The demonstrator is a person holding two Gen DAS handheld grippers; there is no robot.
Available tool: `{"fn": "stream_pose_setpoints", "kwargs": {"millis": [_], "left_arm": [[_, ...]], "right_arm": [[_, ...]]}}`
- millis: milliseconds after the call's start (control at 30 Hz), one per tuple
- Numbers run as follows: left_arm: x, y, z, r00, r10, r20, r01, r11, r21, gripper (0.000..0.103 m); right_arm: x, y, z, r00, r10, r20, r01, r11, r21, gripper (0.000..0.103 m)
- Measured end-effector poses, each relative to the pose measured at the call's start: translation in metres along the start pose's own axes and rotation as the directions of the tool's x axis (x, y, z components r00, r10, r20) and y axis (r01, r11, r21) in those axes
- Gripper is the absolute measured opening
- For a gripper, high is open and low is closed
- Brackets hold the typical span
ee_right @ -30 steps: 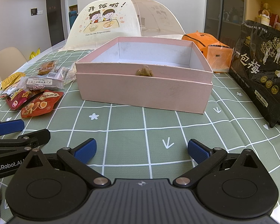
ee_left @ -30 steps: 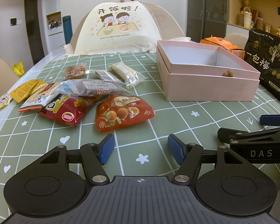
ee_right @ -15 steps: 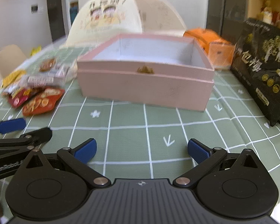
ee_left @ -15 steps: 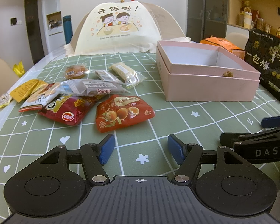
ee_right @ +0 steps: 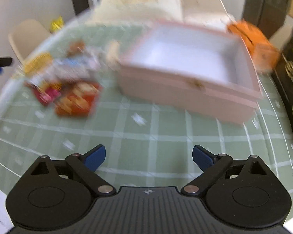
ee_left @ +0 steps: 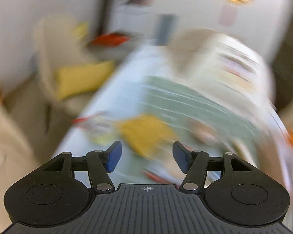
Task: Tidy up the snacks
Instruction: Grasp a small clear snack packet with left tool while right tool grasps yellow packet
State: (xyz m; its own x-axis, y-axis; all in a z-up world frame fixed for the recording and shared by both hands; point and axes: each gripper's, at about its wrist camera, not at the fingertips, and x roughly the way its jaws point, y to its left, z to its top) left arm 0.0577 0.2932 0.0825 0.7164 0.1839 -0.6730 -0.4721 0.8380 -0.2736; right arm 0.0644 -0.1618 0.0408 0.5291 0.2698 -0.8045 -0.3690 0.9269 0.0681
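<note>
The left gripper (ee_left: 145,159) is seen part open with nothing between its jaws, which have just been closing; a blurred yellow snack packet (ee_left: 146,132) lies beyond. The right gripper (ee_right: 148,159) is held wide and empty, likewise just narrowed. Snack packets (ee_right: 68,85) are spread at middle left, the pink box (ee_right: 187,95) at centre right.

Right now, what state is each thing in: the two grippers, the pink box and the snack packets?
left gripper: open, empty, jaws just been closing.
right gripper: open wide, empty, jaws just been closing slightly.
pink box: lid off, inside looks empty.
snack packets: loose on the tablecloth, left of the box, none boxed.
</note>
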Motion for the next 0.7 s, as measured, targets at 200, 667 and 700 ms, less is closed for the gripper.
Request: {"fn": "stream_pose_setpoints", "kwargs": {"millis": [200,667,700], "left_arm": [[0.091,0.045,0.035,0.992,0.088,-0.086,-0.091,0.995,-0.029,0.059],[0.06,0.007,-0.026,0.968,-0.198,-0.155,0.246,0.872,0.423,0.035],[0.056,0.008,-0.029,0.955,-0.233,-0.186,0.29,0.865,0.409,0.034]], "right_arm": [[-0.013,0.058,0.048,0.999,0.039,0.022,-0.036,0.99,-0.137,0.096],[0.086,0.185,0.185,0.976,0.201,0.081,-0.181,0.963,-0.201,0.096],[0.101,0.196,0.193,0.975,0.216,0.06,-0.202,0.963,-0.18,0.096]]}}
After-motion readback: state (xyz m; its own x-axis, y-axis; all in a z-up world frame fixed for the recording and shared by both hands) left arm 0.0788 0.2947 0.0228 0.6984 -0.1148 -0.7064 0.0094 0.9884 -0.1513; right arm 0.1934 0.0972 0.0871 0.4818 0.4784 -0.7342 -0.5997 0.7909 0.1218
